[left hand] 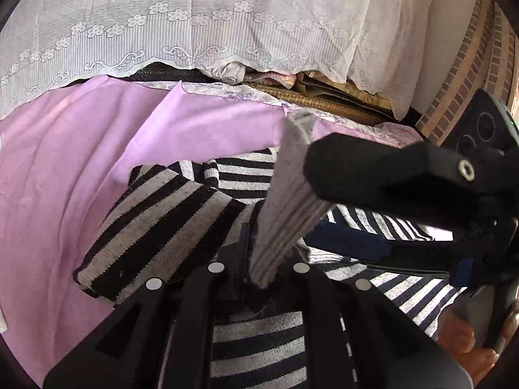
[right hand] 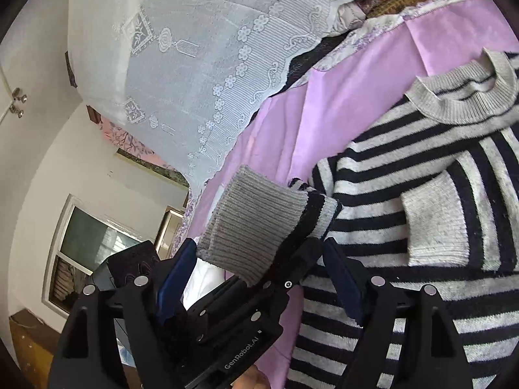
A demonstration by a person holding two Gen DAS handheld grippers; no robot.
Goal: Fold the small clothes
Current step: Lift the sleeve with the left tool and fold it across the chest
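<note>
A black-and-grey striped sweater (right hand: pixel 405 178) lies on a lilac sheet (right hand: pixel 324 113), its grey collar at the upper right. One sleeve is folded across its chest. In the left wrist view a striped sleeve (left hand: pixel 155 227) slants over the sweater body. My left gripper (left hand: pixel 259 269) is shut on the other sleeve's grey ribbed cuff (left hand: pixel 288 194), which sticks up from its jaws. My right gripper (right hand: pixel 259 285) stands open, blue pads (right hand: pixel 343 285) wide apart, with the left gripper (right hand: pixel 279 269) and the cuff (right hand: pixel 253 227) between them. From the right, the right gripper (left hand: pixel 311 201) straddles the cuff.
A white lace curtain (left hand: pixel 194 16) hangs behind the sheet (left hand: pixel 65 178), over piled fabrics and a woven mat. A brick wall (left hand: pixel 470 64) rises at the right. A person's hand (left hand: pixel 460 334) holds the right gripper. A window (right hand: pixel 90 243) and wooden furniture (right hand: pixel 26 340) are at the left.
</note>
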